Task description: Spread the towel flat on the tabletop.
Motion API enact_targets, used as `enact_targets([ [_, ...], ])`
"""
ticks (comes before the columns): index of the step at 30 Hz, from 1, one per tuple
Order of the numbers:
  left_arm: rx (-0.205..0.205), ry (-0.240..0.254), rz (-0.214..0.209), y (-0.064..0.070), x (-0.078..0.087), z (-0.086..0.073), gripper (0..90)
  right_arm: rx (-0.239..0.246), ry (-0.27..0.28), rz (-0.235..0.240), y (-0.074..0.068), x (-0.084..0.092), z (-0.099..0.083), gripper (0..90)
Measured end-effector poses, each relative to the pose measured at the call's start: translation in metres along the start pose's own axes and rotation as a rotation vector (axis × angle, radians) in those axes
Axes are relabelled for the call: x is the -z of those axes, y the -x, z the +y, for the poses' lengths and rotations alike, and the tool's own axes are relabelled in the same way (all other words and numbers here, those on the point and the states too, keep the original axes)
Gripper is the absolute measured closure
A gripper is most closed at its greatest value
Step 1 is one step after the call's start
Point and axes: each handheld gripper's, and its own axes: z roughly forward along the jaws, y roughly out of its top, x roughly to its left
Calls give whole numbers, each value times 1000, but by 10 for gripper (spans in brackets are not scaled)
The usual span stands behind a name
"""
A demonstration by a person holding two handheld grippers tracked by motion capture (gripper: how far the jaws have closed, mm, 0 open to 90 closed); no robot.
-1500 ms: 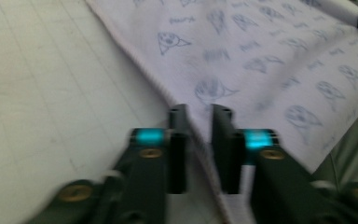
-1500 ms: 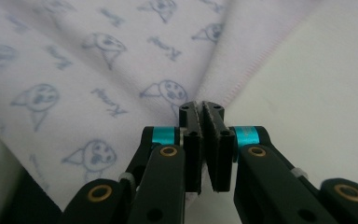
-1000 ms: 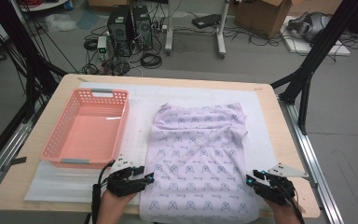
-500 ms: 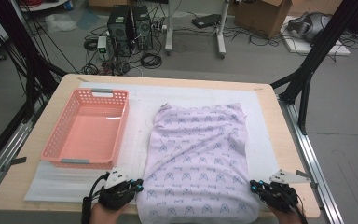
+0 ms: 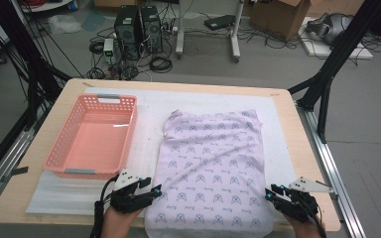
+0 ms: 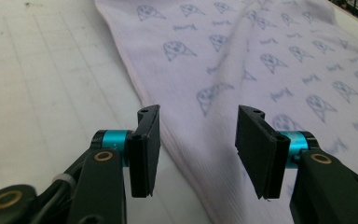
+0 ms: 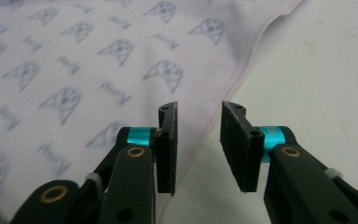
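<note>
From above, your left hand-held gripper (image 5: 146,191) sits at the near left edge of the printed cloth (image 5: 213,163) spread on the tabletop (image 5: 297,148), and your right hand-held gripper (image 5: 278,194) at its near right edge. In the left gripper view your jaws have just been opening, gaping empty above the cloth's hem (image 6: 168,140). In the right gripper view your jaws have likewise just parted, gripping nothing, the hem (image 7: 223,100) running between them.

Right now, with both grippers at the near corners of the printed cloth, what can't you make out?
- Cloth near hem: high view, hangs past the table edge, cut by the frame bottom.
- Printed words on it: gripper views, blurred; high view, too small.
- Left gripper fingers: whether they touch the cloth edge.
- Basket near wall's inside: high view, its rim hides it.
</note>
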Motion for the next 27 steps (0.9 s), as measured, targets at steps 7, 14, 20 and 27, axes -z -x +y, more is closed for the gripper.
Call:
enact_targets([
  [7,-62,-49,42,9,-24,5,658,13,-25,-19,-1,-24,7,688],
  [14,-62,-69,41,17,-1,-7,900,33,-43,28,4,-13,2,876],
  [20,-37,-42,31,14,29,-32,899,49,-57,53,3,10,-12,876],
  [27,-10,32,-18,1,18,-12,583,47,-5,20,2,0,2,671],
])
